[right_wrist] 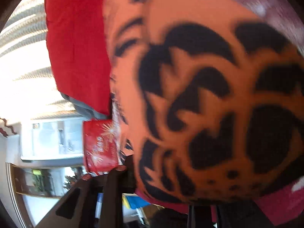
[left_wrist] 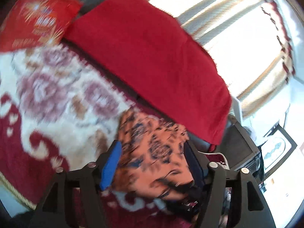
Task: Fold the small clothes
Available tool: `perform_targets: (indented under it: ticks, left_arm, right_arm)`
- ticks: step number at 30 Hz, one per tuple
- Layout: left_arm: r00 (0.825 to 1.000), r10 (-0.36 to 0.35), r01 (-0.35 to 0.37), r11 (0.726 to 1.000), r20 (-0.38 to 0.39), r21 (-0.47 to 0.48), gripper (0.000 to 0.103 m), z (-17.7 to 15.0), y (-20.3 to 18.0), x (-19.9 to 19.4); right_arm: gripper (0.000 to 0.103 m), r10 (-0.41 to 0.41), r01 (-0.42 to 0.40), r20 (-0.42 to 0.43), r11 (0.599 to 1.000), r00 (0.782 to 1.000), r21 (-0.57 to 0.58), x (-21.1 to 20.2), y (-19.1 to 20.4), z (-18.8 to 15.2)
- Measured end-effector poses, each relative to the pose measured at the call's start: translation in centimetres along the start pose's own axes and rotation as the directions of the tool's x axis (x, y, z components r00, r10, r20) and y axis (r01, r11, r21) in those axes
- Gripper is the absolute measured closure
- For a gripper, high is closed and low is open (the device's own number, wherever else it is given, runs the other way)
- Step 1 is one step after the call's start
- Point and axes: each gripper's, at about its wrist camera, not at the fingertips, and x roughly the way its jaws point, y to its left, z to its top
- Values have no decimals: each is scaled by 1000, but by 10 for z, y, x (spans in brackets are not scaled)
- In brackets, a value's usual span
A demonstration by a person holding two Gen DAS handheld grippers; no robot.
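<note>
A patterned rug in cream and dark red covers the floor, with striped curtains bright against a window behind. One plain red cushion and one red patterned cushion lie at the rug's edge. One orange garment with dark print hangs between the left tongs, whose jaws stand wide apart. In the right view the garment fills the frame, hiding the right tongs; their grip cannot be told.

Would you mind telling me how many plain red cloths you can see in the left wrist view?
1. The plain red cloth lies draped diagonally across the upper middle, above the orange patterned garment between the left gripper's fingers. More may be hidden; the image is blurred.
</note>
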Motion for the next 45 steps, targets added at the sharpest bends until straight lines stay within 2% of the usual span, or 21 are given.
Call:
perform_targets:
  ticks: [1,3,5,6,7,8,11,13,15,21,24,27,32,33,34,36,38,40,41,43,45]
  left_arm:
    - [1000,2,-2,1000,3,24,29,1,-5,2]
    - [999,25,-23,998,-27,62,28,1,-10,18]
    - [984,144,-129,981,-101,143,28,-12,-6,51]
    - [963,226,-199,964,-149,178,29,-21,1,67]
    - [921,316,-271,939,-227,211,31,-35,16,87]
    - [904,339,-290,933,-259,211,31,-44,29,95]
    - [919,333,-295,935,-210,196,31,-42,30,86]
    - [936,336,-304,923,-108,237,31,-34,15,73]
    - [944,324,-298,917,-59,266,32,-30,4,64]
    - [982,185,-159,930,-49,333,31,-38,-44,64]
    - [980,168,-121,925,-102,361,29,-49,-56,86]
    - [950,240,-161,923,-198,348,28,-60,-42,124]
    - [950,275,-185,878,-149,442,28,-74,-46,132]
    - [951,271,-181,876,-146,446,28,-75,-45,132]
    - [952,269,-179,878,-146,445,28,-74,-44,131]
    - [954,256,-166,884,-154,437,28,-73,-42,128]
    - [956,248,-159,888,-156,432,28,-73,-43,126]
    - [954,259,-168,881,-153,442,28,-76,-45,127]
    - [953,262,-169,877,-153,450,28,-77,-46,127]
    - [952,268,-173,868,-146,465,28,-79,-46,129]
    - [954,260,-166,873,-150,458,28,-79,-45,128]
  right_arm:
    - [70,-1,1,-9,999,1000,-39,-2,2,-3]
    - [53,-23,21,-21,995,999,-102,-6,7,-9]
    - [41,-43,38,-29,987,999,-154,-13,13,-16]
    - [34,-57,50,-29,981,998,-187,-20,17,-20]
    - [31,-68,61,-28,975,997,-214,-25,19,-24]
    - [31,-83,73,-30,964,996,-257,-35,22,-29]
    - [31,-123,106,-24,930,992,-352,-58,21,-38]
    - [31,-146,133,-2,908,989,-398,-72,19,-39]
    - [31,-157,163,50,886,986,-435,-90,19,-37]
    - [31,-94,143,136,899,986,-414,-121,16,2]
    - [31,-78,132,141,894,987,-428,-118,24,30]
    - [31,-73,118,117,891,990,-438,-101,35,57]
    - [31,-157,162,48,894,986,-418,-53,29,93]
    - [40,-154,155,38,884,987,-441,-48,33,91]
    - [42,-183,187,57,848,981,-497,-44,44,85]
    - [64,-244,286,150,770,958,-571,-49,64,68]
    - [66,-278,397,284,663,918,-634,-57,84,44]
    - [66,-357,479,321,605,877,-636,-44,76,41]
    - [61,-375,483,307,621,875,-617,-40,68,44]
    - [49,-319,406,252,728,914,-552,-49,55,57]
    - [40,-258,352,246,772,934,-529,-63,58,63]
